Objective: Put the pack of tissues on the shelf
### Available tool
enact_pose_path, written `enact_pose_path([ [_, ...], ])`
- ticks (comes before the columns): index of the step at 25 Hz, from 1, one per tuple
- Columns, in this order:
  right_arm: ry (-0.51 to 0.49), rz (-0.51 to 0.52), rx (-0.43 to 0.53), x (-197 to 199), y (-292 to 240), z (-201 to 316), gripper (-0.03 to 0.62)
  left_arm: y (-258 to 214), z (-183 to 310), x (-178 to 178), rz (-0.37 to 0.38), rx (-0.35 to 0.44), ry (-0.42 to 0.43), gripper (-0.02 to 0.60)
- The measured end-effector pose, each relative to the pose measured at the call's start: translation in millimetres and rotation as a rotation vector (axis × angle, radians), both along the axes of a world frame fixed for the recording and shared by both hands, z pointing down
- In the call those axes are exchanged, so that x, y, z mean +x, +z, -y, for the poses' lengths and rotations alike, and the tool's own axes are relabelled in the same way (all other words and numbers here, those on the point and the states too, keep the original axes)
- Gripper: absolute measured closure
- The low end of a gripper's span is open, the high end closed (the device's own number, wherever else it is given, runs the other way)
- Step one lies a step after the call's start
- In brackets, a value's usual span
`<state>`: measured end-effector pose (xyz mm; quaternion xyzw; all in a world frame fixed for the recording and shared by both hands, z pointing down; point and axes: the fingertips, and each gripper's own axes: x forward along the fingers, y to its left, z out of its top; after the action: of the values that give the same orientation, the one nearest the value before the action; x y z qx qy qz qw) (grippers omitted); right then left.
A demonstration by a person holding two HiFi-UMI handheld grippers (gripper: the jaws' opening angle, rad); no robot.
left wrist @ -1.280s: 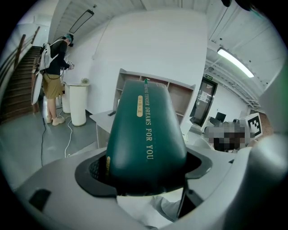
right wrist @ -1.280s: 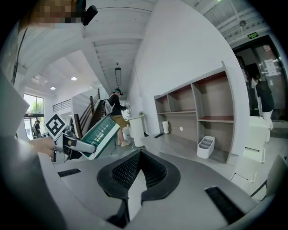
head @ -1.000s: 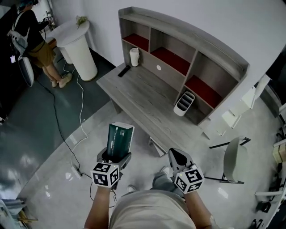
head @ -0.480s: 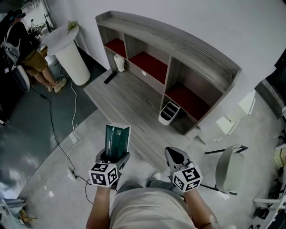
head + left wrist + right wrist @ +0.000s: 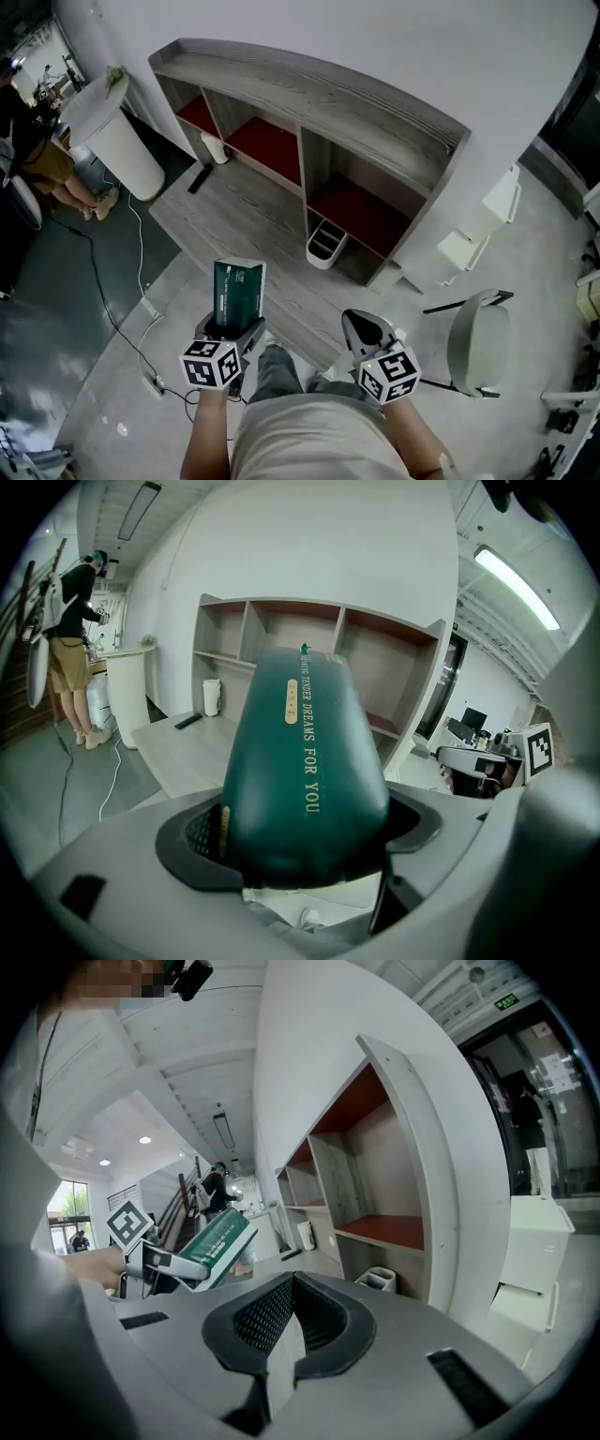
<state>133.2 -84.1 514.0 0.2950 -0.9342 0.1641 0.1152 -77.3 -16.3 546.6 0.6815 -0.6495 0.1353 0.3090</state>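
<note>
The pack of tissues (image 5: pixel 237 295) is sitting upright in the left gripper (image 5: pixel 231 330), dark green with gold lettering running along its side. The claw is pinching it by the lower end, one jaw pressing on each side, and the rest of the pack is sticking up clear of them. It is hanging in the air in front of the desk (image 5: pixel 246 217), well apart from the shelf (image 5: pixel 309 89), so it is not yet on any of the boards.

The right gripper (image 5: pixel 367 328) is hovering beside the left one at about the same height. Its jaws are pressing together with nothing between them.

The shelf is standing at the back of the desk against the white wall, grey wood with red floors in its open compartments. A white divided holder (image 5: pixel 324 246) is standing on the desk just in front of the right-hand compartment. A white canister (image 5: pixel 215 147) is sitting near the left compartment, and a dark remote (image 5: pixel 198 177) is lying on the desk close to it. A round white table (image 5: pixel 114 127) is standing off to the left, and another person (image 5: pixel 42 161) is standing beside it. A pale chair (image 5: pixel 478 342) is standing on the floor to the right.
</note>
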Motion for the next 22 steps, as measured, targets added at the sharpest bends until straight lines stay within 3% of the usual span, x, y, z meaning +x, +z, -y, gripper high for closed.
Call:
enact_pose_path([
  [10, 0.176, -0.024, -0.001, 19.6, -4.8, 54.2, 0.566, -17.6, 105.6, -26.7, 0.038, 0.028, 0.110, 0.147],
  [22, 0.295, -0.057, 0.013, -16.9, -20.5, 103.9, 0.566, -47.5, 253.5, -76.3, 0.096, 0.047, 0.249, 0.147],
])
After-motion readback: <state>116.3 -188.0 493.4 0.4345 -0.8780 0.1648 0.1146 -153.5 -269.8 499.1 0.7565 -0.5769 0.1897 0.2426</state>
